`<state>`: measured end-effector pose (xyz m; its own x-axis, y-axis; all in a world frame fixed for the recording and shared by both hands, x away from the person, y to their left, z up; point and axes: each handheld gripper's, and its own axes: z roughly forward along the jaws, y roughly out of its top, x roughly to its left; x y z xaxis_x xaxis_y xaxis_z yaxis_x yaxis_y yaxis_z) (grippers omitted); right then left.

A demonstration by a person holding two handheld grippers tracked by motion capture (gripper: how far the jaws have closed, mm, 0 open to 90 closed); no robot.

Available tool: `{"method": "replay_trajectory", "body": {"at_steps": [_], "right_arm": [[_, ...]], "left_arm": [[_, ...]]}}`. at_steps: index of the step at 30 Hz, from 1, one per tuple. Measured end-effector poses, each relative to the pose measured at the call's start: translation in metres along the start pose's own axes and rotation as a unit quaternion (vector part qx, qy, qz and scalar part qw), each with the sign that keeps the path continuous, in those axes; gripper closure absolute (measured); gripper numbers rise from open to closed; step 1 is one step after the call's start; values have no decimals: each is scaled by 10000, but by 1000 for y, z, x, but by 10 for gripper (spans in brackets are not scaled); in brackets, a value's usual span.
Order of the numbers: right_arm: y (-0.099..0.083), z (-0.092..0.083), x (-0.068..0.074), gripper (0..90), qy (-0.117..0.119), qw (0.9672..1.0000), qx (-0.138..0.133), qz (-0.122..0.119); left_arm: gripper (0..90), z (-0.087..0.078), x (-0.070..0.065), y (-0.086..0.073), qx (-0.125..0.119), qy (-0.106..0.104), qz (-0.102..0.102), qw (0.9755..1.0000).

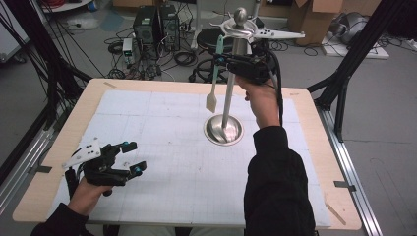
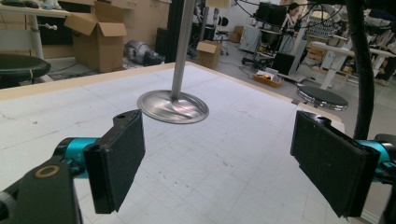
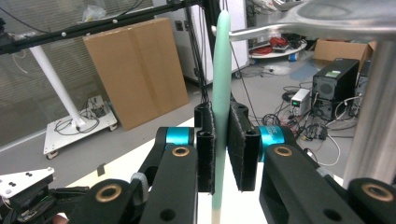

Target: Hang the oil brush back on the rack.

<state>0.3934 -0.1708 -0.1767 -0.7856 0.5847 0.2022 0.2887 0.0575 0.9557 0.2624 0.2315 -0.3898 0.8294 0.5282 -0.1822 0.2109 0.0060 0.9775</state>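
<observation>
Here no writing shows on the spatula [image 3: 221,70] the right hand-held gripper [image 3: 220,149] clamps.

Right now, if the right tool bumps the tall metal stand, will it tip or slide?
The stand seems top-heavy: its hook arms sit high on a thin pole. Its wide round base probably resists tipping. The polished metal might slide on the smooth mat.

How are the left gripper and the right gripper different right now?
The left gripper has its jaws wide open with nothing between them; the right gripper is shut on a mint-green spatula's handle. The left one sits low near the table; the right one is raised beside the metal stand, by its top hooks. Both have black padded jaws with teal fittings.
</observation>
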Motion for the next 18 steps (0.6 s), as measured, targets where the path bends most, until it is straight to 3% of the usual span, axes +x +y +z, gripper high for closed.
{"method": "replay_trajectory", "body": {"at_steps": [8,14,18], "right_arm": [[-3,-3,-3,812,-121,9999,-67,7],[-16,-11,-3,606,-238,9997,-94,11],[-36,-20,-4,460,-416,9990,-130,-57]], "left_arm": [[181,0,0,0,11,-5,-7,10000],[181,0,0,-1,5,7,-7,10000],[181,0,1,-1,-3,23,-12,10000]]}}
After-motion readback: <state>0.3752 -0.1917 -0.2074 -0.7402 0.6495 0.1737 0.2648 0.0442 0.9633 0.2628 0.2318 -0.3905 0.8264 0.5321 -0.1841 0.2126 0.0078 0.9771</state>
